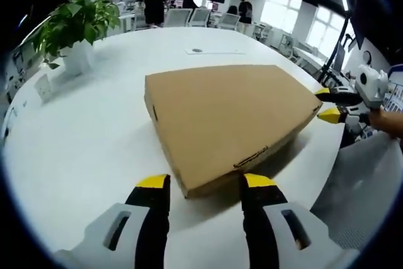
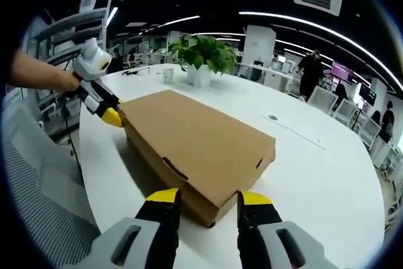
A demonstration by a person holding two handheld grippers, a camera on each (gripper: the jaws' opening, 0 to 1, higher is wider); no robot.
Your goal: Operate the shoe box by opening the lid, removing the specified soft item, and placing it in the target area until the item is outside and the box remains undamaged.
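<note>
— Where was the shoe box (image 1: 230, 121) at that moment?

— It lay flat on the white table (image 1: 88, 143), with the lid closed. In the left gripper view, the left gripper (image 1: 206, 181) stood at one corner of the box, its two yellow-tipped jaws spread apart, one on each side of the corner. They held nothing.

— And the other claw?

— In the right gripper view, the right gripper (image 2: 210, 196) was at the opposite corner of the box (image 2: 198, 146), also released — the jaws were apart and the corner sat between them. Whether the tips touched the cardboard, I could not tell. The same gripper (image 1: 329, 103) appeared at the far right side in the left gripper view, with a hand (image 1: 389, 120) behind it, its yellow tips just beside the far corner of the box.

— What else was there?

— A green plant in a white pot (image 2: 201, 61) stood on the table (image 2: 315, 168), well apart from the box. A grey mesh chair (image 2: 38, 181) was near the table edge. Some people (image 1: 153, 1) stood far behind in the office.
</note>
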